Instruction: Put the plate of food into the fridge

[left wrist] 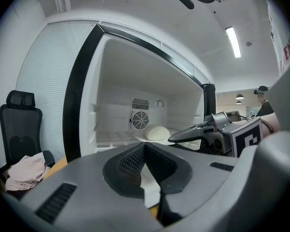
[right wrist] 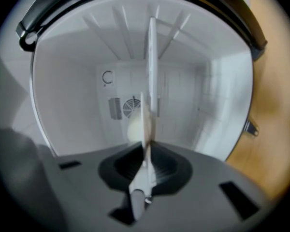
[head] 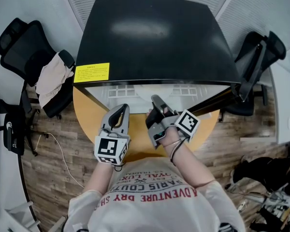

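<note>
We see right gripper (right wrist: 147, 146) jaws nearly together, nipping near rim of plate (right wrist: 151, 66). Plate runs straight ahead at frame centre, inside fridge (head: 154, 37), bun (left wrist: 156, 132) on it. Left gripper (head: 121, 111) closed, empty, farther back.

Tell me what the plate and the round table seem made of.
The plate: plain white, smooth, thin rim; ceramic or hard plastic, the look leaves it open. The table: warm yellow-brown, even matt top; wood or wood-look laminate, no grain shows clearly.
</note>
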A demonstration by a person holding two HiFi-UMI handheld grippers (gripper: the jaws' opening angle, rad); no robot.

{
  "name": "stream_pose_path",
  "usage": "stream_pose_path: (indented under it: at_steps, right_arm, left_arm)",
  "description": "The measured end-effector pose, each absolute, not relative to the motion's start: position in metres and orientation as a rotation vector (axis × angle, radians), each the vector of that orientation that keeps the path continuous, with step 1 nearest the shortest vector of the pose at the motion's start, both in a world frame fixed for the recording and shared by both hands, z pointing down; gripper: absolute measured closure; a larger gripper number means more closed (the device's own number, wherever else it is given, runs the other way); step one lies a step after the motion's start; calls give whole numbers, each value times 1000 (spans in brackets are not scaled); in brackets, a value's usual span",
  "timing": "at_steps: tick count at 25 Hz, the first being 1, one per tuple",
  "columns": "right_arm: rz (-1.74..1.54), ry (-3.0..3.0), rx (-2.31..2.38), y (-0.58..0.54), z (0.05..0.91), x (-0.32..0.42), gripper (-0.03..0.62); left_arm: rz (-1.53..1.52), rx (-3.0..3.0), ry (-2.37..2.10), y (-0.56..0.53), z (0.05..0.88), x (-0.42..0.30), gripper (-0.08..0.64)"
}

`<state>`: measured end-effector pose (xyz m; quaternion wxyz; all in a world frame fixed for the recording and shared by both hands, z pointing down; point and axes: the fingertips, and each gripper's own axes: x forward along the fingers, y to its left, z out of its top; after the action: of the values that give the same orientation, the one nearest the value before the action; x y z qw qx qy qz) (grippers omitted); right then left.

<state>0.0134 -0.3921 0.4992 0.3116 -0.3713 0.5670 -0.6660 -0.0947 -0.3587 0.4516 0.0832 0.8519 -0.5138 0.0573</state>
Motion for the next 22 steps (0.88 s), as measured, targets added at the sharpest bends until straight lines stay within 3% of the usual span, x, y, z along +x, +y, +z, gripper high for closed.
stream_pose_path:
  at_steps: [15, 18, 22]
  right_arm:
    - [-1683, 1632, -1044, -391, 493, 11, 515]
    - [-1695, 1650, -1034, -386, 493, 9, 437]
    - [-1675, 1718, -1016, -370, 489, 7, 420]
  left_arm:
    - [179, 2545, -1531, -360, 451, -86, 534]
    - [176, 2544, -1539, -357, 449, -87, 534]
    - [171, 2549, -1543, -352, 447, -87, 534]
